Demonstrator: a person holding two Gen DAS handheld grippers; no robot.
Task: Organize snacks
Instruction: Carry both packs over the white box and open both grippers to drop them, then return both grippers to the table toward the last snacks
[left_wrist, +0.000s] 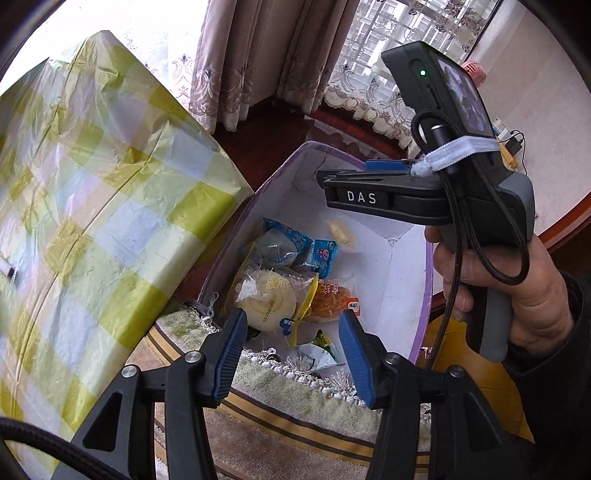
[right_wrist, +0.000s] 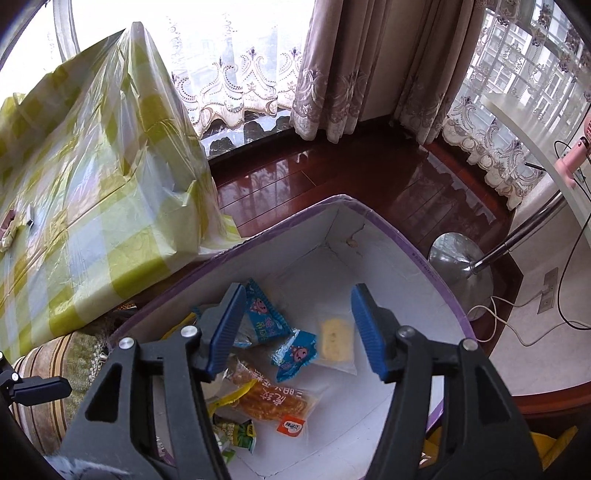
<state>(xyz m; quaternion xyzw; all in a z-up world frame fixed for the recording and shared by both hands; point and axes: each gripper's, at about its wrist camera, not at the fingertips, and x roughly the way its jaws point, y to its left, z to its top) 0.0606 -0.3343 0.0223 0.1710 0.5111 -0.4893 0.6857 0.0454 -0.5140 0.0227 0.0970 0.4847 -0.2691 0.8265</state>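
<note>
Both tongs, left gripper (left_wrist: 292, 334) and right gripper (right_wrist: 298, 325), are held spread and empty above the purple-rimmed white cardboard box (right_wrist: 373, 236), snacks apparently just dropped; another must be fetched, perhaps at nine o'clock.

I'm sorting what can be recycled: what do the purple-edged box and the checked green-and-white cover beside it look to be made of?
The purple-edged white box looks like matt cardboard or paperboard: its inner walls show creases and cracked seams at the corners. The checked green-and-white cover looks like thin glossy plastic film: it crinkles, shines and lets light through near the window. Neither is certain from looks alone.
</note>
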